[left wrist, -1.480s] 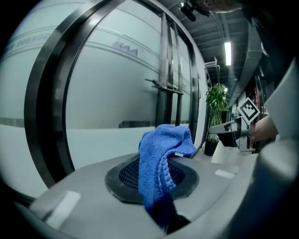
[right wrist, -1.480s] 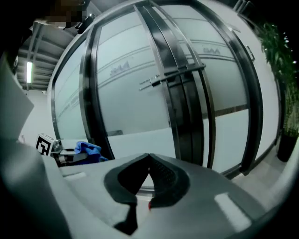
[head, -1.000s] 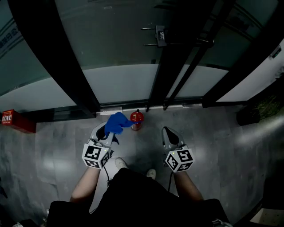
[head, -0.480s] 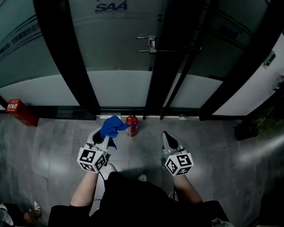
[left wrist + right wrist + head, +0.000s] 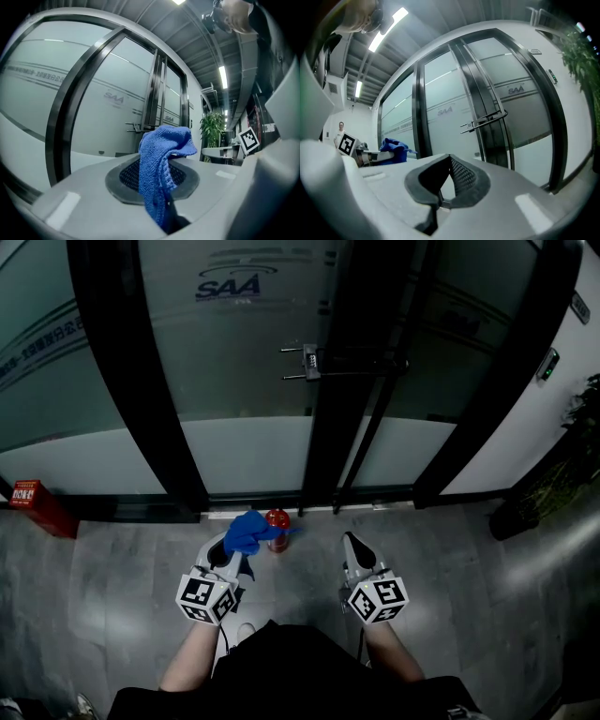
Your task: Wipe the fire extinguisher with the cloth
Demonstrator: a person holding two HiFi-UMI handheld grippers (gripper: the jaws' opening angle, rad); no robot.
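Careful: your left gripper point(image 5: 232, 547) pinches the blue cloth point(image 5: 248, 529) in its fingers, the right gripper point(image 5: 352, 545) has its fingers pressed together and empty, so an unbraced swipe could topple the fire extinguisher point(image 5: 277, 520).

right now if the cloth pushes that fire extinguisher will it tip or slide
The fire extinguisher stands upright on the glossy floor, so it may slide; seen from above it looks narrow, so a high push could tip it. The cloth droops limp, softening contact.

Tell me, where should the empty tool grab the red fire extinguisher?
Probably round its red body near the top, coming in from the right tool's side. The fire extinguisher stands upright, and the cloth held by the left tool crowds its left side.
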